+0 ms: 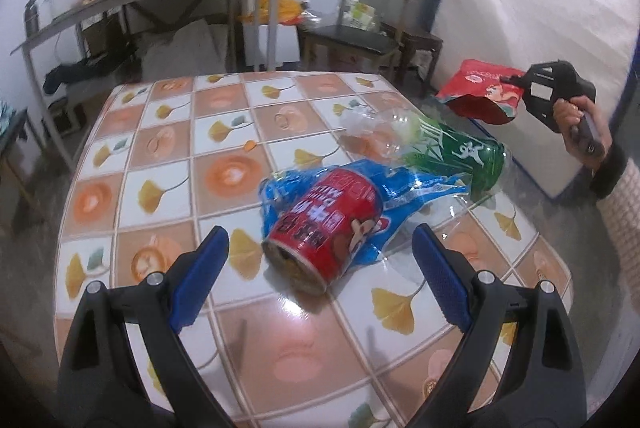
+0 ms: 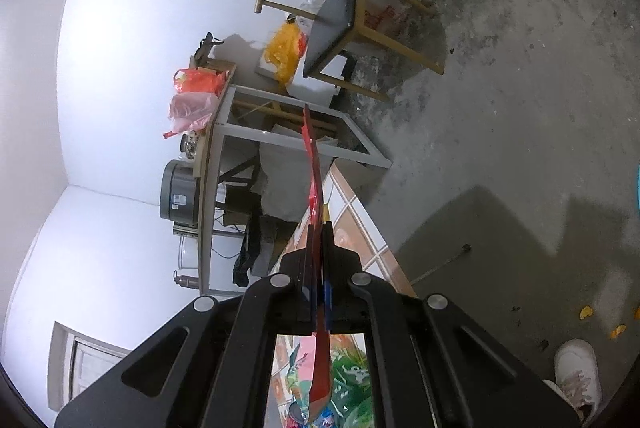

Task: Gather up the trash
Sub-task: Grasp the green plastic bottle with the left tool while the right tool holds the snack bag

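Seen first from the left wrist: left gripper [image 1: 320,260] with blue-padded fingers spread wide apart, gripping nothing, poised over the near edge of the tiled table [image 1: 168,155]. Straight ahead between the fingers, a red can [image 1: 328,224] on its side, open mouth toward the camera, dark inside, contents not discernible; white characters and a cartoon face on its label, upside down and not legible. Lying on and partly wrapped by a crumpled blue wrapper [image 1: 404,187]. Just beyond, toward the table's right edge, a green-labelled clear bottle [image 1: 456,155] on its side with white script, unreadable, touching the wrapper. Past the right edge, up in the air, a red snack bag [image 1: 480,91] with a cartoon squirrel and small white lettering too blurred to read, pinched by the right gripper [image 1: 516,79] in a hand [image 1: 576,115]. Next from the right wrist, view rolled sideways: right gripper [image 2: 318,232] clamped tight on the red snack bag [image 2: 314,163], seen edge-on as a thin red strip running forward from the jaws. Below, through the frame, the bag's printed face and the green bottle label [image 2: 352,376]. Beyond the fingers, the table's far corner [image 2: 352,211] and bare concrete floor [image 2: 520,107].
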Motion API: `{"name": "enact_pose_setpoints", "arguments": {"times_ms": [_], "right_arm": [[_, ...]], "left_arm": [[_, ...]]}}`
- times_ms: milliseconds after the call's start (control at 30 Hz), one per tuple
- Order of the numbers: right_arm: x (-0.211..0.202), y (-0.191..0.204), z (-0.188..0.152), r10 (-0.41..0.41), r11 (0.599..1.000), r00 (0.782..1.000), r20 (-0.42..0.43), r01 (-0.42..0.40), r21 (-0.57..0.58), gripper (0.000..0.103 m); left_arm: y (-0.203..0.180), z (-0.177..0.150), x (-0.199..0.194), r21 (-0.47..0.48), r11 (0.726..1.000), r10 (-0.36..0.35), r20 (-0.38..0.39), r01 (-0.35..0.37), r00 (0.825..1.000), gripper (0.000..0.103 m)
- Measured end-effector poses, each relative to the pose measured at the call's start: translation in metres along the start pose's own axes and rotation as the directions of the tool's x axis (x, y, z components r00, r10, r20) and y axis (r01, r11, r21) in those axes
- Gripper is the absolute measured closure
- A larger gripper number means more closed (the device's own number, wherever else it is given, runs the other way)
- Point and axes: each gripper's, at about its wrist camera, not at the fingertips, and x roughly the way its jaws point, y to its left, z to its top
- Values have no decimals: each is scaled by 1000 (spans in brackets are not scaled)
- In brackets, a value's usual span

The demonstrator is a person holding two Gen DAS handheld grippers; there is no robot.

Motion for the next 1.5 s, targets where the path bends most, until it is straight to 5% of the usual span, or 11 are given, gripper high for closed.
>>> {"name": "enact_pose_setpoints", "arguments": {"times_ms": [733, 933, 1067, 1200, 1267, 1400, 1500], "right_arm": [[10, -25, -2, 35, 994, 999, -15, -33, 102, 101], [-4, -26, 1, 74, 991, 997, 6, -74, 107, 101], [-17, -24, 2, 94, 991, 995, 22, -96, 92, 101], [-36, -19, 2, 111, 992, 993, 33, -112, 59, 101], [-46, -17, 3, 117, 992, 992, 40, -119, 43, 101], [-70, -20, 6, 138, 990, 988, 61, -141, 31, 101], [-85, -27, 10, 152, 987, 986, 74, -155, 33, 101]], "left_arm": [[-3, 2, 13, -43, 999, -34, -38, 32, 999, 14], [-10, 30, 7, -121, 983, -137, 0, 136, 991, 14], [-19, 73, 17, -269, 920, -296, 6, 286, 955, 14], [-33, 103, 63, -459, 820, -431, -103, 341, 897, 14], [-40, 110, 97, -564, 762, -485, -170, 318, 858, 14], [-55, 117, 148, -599, 774, -457, -306, 204, 836, 14], [-57, 112, 180, -672, 735, -456, -389, 93, 801, 14]]}}
